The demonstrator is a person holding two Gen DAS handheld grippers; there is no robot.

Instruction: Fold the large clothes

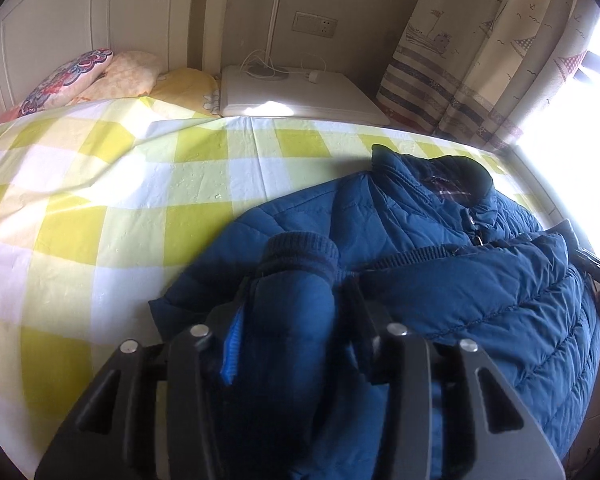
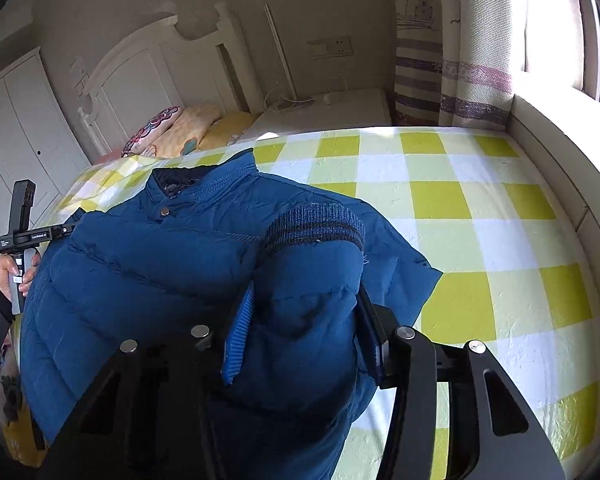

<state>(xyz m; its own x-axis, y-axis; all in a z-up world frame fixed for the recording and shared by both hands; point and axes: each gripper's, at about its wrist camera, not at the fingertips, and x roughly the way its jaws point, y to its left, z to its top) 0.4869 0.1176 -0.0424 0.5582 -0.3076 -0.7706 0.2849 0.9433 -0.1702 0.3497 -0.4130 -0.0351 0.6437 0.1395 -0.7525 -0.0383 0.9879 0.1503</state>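
A blue quilted jacket (image 1: 480, 288) lies collar-away on a bed with a yellow and white checked sheet (image 1: 112, 208). My left gripper (image 1: 296, 292) is shut on one sleeve, just behind its dark ribbed cuff (image 1: 300, 252), and the sleeve bulges up between the fingers. In the right wrist view the same jacket (image 2: 140, 264) fills the left half. My right gripper (image 2: 304, 304) is shut on the other sleeve below its ribbed cuff (image 2: 316, 224). A hand (image 2: 8, 276) holds the left gripper's handle (image 2: 20, 232) at the jacket's far side, where its fingers are hidden.
Patterned pillows (image 1: 84, 80) lie at the white headboard (image 2: 140, 80). A white nightstand (image 1: 300, 92) with a lamp base and cable stands beyond the bed. Striped curtains (image 1: 480, 60) and a bright window ledge (image 2: 560, 140) run along one side, and a white wardrobe (image 2: 16, 120) stands on the other.
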